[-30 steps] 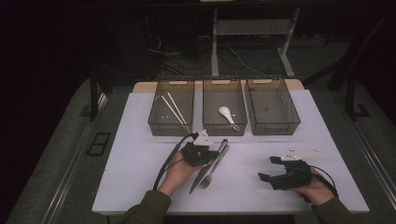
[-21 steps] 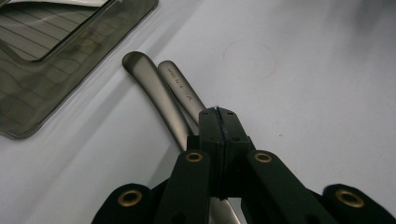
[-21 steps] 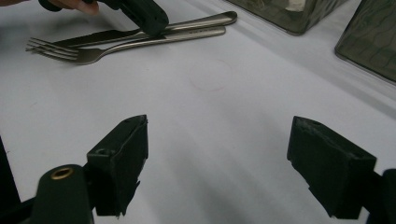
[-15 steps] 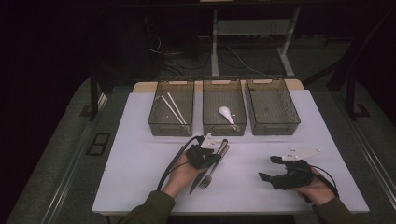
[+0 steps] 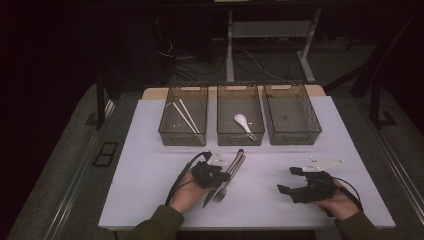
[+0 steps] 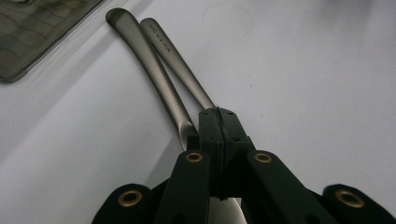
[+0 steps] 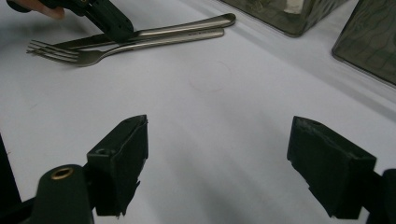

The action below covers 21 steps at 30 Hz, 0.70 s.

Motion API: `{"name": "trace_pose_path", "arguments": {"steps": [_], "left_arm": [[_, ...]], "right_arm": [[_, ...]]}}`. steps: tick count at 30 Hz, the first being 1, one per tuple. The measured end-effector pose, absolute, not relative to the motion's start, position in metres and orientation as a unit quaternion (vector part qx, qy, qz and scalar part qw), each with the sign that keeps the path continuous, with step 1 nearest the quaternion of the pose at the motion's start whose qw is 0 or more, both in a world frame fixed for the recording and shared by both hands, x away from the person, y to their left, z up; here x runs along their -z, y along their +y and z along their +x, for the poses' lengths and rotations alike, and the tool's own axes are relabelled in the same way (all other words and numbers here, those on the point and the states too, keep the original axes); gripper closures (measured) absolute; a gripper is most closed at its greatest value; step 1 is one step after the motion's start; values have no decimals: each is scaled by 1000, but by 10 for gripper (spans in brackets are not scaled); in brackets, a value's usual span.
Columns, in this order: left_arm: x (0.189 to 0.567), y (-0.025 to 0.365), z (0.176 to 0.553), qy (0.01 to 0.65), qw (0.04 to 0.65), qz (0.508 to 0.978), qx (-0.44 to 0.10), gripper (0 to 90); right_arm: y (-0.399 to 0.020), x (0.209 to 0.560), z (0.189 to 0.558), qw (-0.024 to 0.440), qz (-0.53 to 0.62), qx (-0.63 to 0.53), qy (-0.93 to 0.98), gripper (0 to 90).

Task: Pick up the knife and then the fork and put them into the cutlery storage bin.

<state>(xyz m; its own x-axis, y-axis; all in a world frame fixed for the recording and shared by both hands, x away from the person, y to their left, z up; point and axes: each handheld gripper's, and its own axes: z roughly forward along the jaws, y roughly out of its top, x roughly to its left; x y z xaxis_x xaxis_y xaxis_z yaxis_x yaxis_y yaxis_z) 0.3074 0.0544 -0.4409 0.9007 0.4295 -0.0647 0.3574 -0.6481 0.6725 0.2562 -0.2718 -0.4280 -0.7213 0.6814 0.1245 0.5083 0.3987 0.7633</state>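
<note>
The work looks like sorting cutlery into three mesh bins (image 5: 239,140). Chopsticks (image 5: 185,116) already lie in the left bin and a white spoon (image 5: 242,122) in the middle one; the right bin looks bare. The knife (image 7: 88,43) and fork (image 5: 226,184) lie side by side on the table just before the middle bin. The left gripper (image 6: 218,126), jaws pressed together, pinches the knife's blade. The right gripper (image 7: 217,165) waits with its jaws spread, holding nothing.

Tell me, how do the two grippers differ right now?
The left gripper has its jaws shut over the knife beside the fork; the right gripper has its jaws open with nothing between them. The left is at the cutlery, the right rests apart on the bare table. Both are black and hand-held.
</note>
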Motion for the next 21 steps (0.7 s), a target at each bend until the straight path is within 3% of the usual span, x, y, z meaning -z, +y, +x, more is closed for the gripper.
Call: {"name": "trace_pose_path", "arguments": {"steps": [21], "left_arm": [[443,37,298,182,377,908,4,892]], "right_arm": [[-273,427,257,102,362,-420,826,202]]}}
